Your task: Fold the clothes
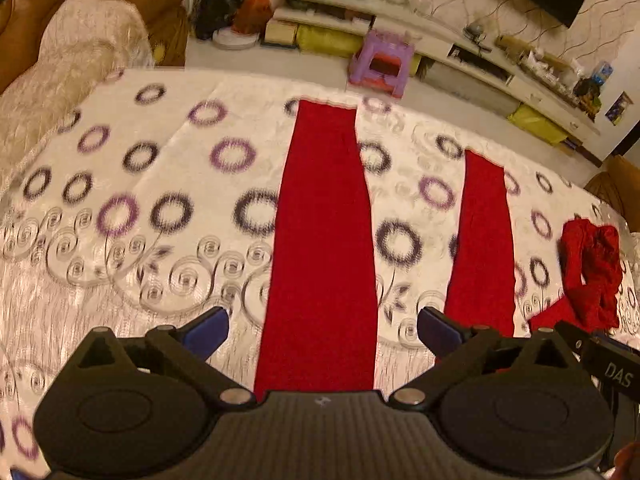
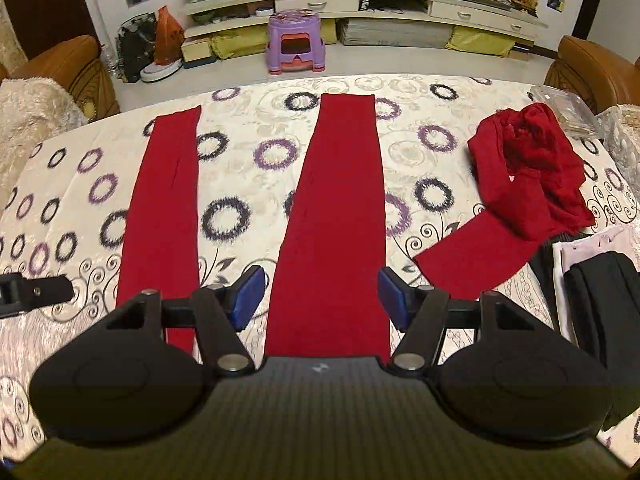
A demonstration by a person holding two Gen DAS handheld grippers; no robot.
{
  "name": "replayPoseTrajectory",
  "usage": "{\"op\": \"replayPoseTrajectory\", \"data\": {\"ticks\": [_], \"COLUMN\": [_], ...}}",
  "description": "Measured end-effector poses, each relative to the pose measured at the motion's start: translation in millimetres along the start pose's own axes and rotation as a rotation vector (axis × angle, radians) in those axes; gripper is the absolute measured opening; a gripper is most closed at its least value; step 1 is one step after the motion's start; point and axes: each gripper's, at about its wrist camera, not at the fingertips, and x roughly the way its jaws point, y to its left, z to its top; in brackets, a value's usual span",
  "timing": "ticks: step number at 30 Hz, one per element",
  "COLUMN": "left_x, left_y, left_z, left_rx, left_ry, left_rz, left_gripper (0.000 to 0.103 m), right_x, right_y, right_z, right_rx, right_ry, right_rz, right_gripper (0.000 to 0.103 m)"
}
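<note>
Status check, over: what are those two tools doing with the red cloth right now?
Left tool open, right tool open, each over a flat red strip. Nothing gripped. Crumpled red heap off right.

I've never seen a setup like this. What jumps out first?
Two long red cloth strips lie flat, side by side, on a cream cloth with purple and black rings. A crumpled red garment sits to their right. Both the right gripper and left gripper hover open.

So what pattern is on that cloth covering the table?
Cream cloth with purple and black rings plus silvery swirls, clearest in the right wrist view.
</note>
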Motion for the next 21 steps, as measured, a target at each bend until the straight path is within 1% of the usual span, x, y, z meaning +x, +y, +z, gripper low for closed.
{"op": "replayPoseTrajectory", "data": {"ticks": [4, 7, 12, 17, 21], "left_x": [8, 11, 12, 13, 14], "left_y": [-6, -9, -18, -27, -30], "left_z": [9, 11, 8, 1, -6], "left_rx": [0.016, 0.02, 0.058, 0.095, 0.108], "left_ry": [-0.02, -0.022, -0.025, -0.018, -0.011], "left_rz": [0.036, 0.025, 0.033, 0.034, 0.031], "left_gripper": [0.103, 0.103, 0.103, 0.103, 0.103], "right_x": [8, 9, 15, 16, 14], "right_y": [5, 6, 3, 2, 6], "right_z": [10, 8, 4, 0, -5], "right_rx": [0.001, 0.006, 0.01, 0.012, -0.009], "right_ry": [-0.003, -0.01, -0.004, -0.003, -0.006], "right_rz": [-0.007, -0.004, -0.001, 0.008, 0.006], "right_gripper": [0.07, 0.07, 0.07, 0.07, 0.07]}}
